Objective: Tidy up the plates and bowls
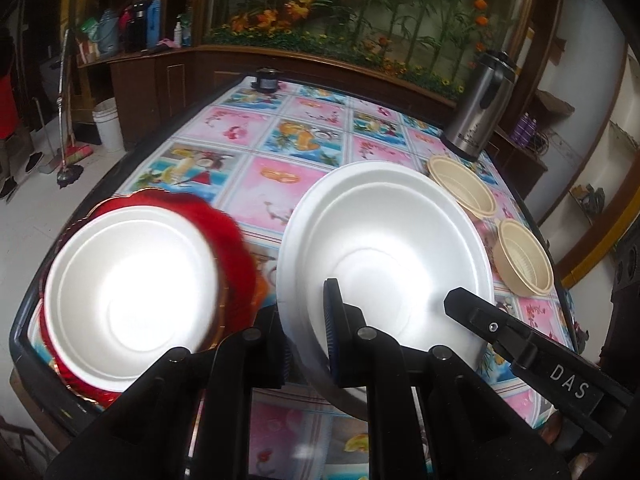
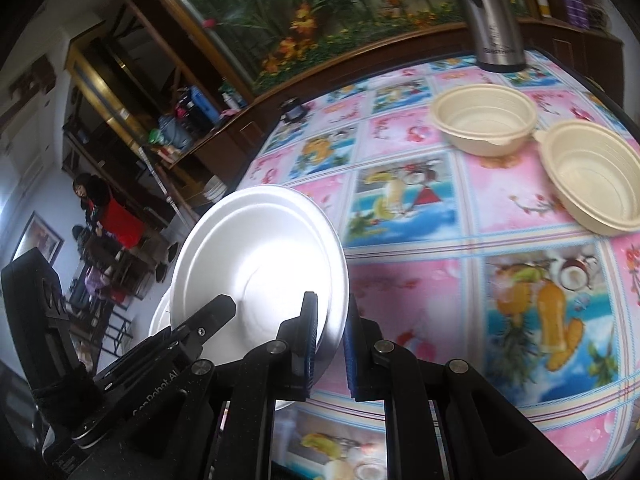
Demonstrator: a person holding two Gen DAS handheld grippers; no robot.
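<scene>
On the patterned surface point(image 2: 460, 300), we see the white plate point(image 1: 384, 248) lifted and tilted, both grippers' fingers clamped on its near rim: left gripper point(image 1: 308, 344) at six o'clock, right gripper point(image 2: 330, 344). A second white plate point(image 1: 128, 280) lies on a red plate point(image 1: 232, 236) at nine o'clock; two cream bowls point(image 2: 486, 120) sit at two o'clock.

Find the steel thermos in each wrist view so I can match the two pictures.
Left wrist view: the steel thermos stands upper right, at the far edge of the table, just beyond the two beige bowls.
Right wrist view: the thermos is top right, its top cut off.
Shared landmark: the beige bowls nearby.
</scene>
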